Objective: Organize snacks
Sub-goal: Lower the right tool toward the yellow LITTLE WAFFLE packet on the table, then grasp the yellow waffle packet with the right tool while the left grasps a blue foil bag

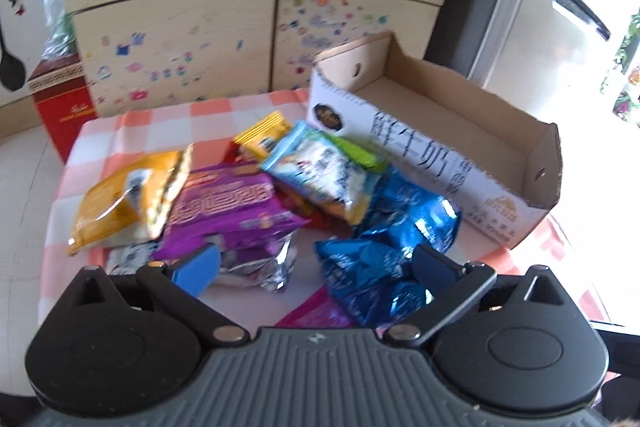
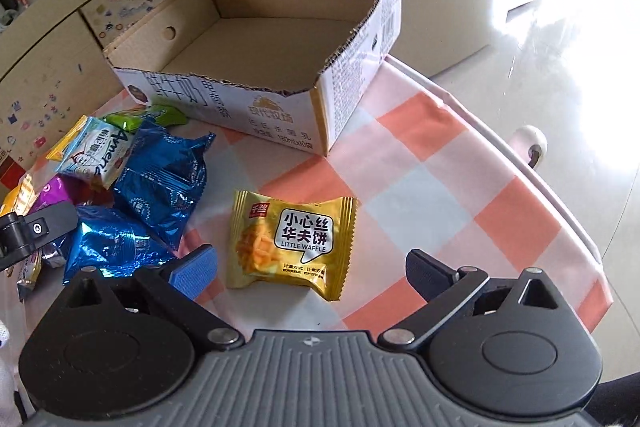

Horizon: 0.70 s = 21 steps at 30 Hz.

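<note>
A pile of snack packets lies on the checked tablecloth (image 1: 224,111): a purple packet (image 1: 228,211), a yellow packet (image 1: 128,199), a light blue packet (image 1: 320,175) and shiny blue packets (image 1: 384,243). My left gripper (image 1: 316,263) hangs open just above the pile's near side, holding nothing. In the right wrist view a gold Little Waffle packet (image 2: 288,243) lies alone on the cloth, just beyond my open right gripper (image 2: 312,267). The cut-down cardboard box (image 2: 316,119) stands behind, empty inside. The left gripper's finger (image 2: 44,227) shows at the left edge over the blue packets (image 2: 160,179).
A pale cabinet (image 1: 180,39) covered in stickers stands behind the table, with cluttered shelves above. A red box (image 1: 60,107) sits on the floor at the left. The table edge (image 2: 532,179) runs along the right, with shiny floor beyond.
</note>
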Tool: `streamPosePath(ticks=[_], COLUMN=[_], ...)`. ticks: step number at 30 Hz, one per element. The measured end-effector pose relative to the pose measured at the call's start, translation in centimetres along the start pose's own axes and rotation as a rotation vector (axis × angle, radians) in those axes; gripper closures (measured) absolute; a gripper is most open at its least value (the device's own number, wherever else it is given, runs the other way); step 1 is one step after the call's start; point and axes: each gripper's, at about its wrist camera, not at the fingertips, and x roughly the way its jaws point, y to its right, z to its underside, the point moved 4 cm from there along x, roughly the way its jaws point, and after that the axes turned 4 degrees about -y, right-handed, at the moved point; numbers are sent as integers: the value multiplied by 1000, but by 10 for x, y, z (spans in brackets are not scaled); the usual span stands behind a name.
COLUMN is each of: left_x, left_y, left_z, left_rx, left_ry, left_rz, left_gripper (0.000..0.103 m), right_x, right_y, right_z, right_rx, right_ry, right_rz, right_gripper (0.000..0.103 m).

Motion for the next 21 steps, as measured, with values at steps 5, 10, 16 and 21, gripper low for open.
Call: streamPosePath(ticks=[5,10,16,21], left_x=[7,15,9,5], left_y=[5,-13,-36,-52], left_z=[-1,12,15,16], left_rx=[17,-9,2,15], left_ry=[-8,-79,-73,-93], left_rz=[-4,-100,-191,-282], left_gripper=[2,2,1,2], right_x=[10,25,25,22], right_y=[-2,-3,-16,-33], right_z=[-3,-3,-2,5], right_rx=[11,-6,-100,-175], right_ry=[5,-6,31,20], right_rz=[-16,-3,-1,-74], right_gripper=[3,19,25,29])
